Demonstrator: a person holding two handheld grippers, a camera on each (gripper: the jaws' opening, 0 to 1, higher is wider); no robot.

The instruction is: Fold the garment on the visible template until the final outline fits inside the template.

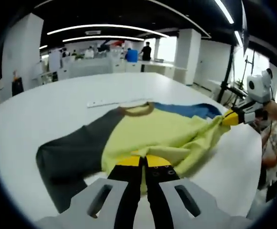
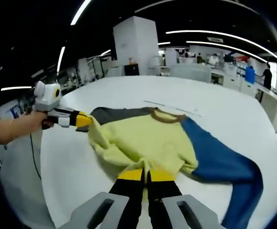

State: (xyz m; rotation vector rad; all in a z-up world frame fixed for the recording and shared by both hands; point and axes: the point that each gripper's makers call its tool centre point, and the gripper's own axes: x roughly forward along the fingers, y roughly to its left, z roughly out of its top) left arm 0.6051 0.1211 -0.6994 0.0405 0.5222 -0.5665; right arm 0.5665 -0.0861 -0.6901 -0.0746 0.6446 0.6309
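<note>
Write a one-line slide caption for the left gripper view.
Left gripper and right gripper pinch the yellow sweatshirt on the white table.

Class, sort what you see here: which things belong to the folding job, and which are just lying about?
Job: garment with yellow body, grey sleeve, blue sleeve; left claw and right claw, both clamped on its yellow fabric; white table.

Lying about: white strip beyond the collar; distant counters.

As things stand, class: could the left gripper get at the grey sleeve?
Probably not at once: the left gripper is shut on the shirt hem. Let go, the grey sleeve lies uncovered on the table beside it.
</note>
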